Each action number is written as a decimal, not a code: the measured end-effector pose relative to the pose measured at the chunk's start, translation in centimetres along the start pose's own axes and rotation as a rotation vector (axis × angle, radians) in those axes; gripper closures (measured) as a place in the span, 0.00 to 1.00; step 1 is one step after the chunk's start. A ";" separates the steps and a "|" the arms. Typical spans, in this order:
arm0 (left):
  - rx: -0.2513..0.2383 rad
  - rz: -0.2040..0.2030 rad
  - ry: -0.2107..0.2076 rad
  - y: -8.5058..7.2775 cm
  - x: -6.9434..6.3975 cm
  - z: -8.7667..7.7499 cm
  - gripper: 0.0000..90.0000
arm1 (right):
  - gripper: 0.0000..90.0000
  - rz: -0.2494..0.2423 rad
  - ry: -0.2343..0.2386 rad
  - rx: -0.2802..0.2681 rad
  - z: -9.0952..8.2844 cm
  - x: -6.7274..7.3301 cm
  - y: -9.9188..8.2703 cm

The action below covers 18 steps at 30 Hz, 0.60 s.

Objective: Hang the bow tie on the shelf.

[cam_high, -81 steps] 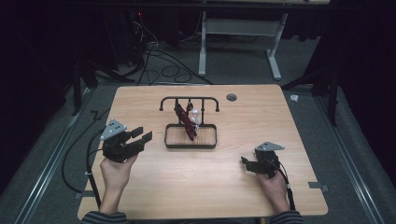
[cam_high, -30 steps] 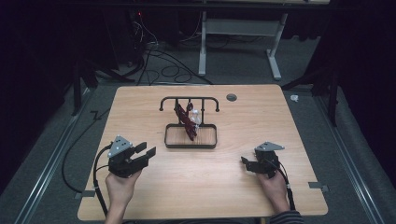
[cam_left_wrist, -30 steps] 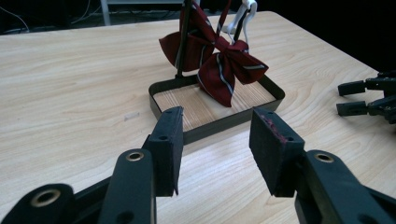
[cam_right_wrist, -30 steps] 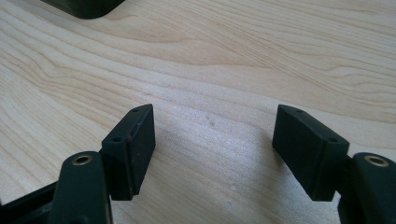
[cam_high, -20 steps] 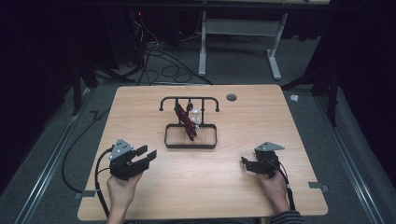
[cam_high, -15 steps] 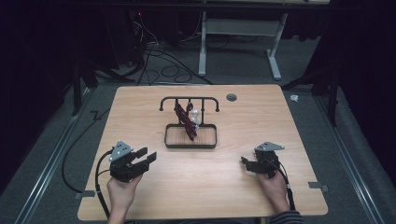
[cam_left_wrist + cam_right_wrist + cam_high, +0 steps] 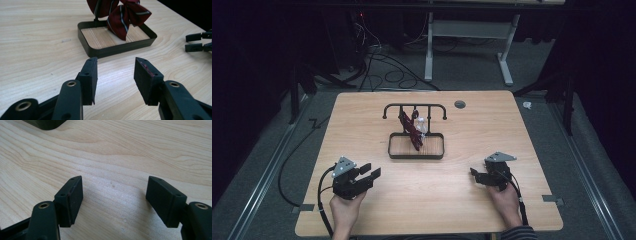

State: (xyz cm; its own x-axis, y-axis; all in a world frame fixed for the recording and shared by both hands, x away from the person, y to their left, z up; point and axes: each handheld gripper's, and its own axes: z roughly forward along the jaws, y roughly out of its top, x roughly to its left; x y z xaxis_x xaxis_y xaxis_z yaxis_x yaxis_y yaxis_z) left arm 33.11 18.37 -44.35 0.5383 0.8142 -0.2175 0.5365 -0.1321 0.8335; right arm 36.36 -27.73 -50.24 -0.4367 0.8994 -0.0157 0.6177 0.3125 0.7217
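At the near edge of the table (image 7: 362, 110) in the high view, the left gripper (image 7: 368, 173) and right gripper (image 7: 475, 174) rest low, both empty, well short of the tray (image 7: 416, 153) where the red bow (image 7: 411, 131) hangs from a rack (image 7: 414, 107). In the left gripper view its fingers (image 7: 90, 75) stand apart, aimed at the bow (image 7: 120, 17); a good reach would go in over the tray rim (image 7: 112, 48). The bow's top is cut off. In the right gripper view the fingers (image 7: 72, 195) stand wide apart over bare wood; a pale item beside the bow stays unclear.
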 end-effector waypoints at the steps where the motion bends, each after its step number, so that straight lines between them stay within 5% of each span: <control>1: 0.005 0.002 0.002 -0.1 0.0 0.1 0.60 | 0.35 0.000 0.000 0.000 0.0 0.0 0.0; 18: 0.039 -0.029 0.009 -2.0 0.5 1.2 0.60 | 0.35 0.000 0.000 0.000 0.0 0.0 0.0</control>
State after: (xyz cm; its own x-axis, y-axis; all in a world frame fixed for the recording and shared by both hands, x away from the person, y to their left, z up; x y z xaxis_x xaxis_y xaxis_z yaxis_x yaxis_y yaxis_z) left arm 33.09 18.30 -46.76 0.5162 0.8231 -0.2369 0.5769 -0.1297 0.8064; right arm 36.37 -27.73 -50.24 -0.4367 0.8995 -0.0159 0.6177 0.3127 0.7215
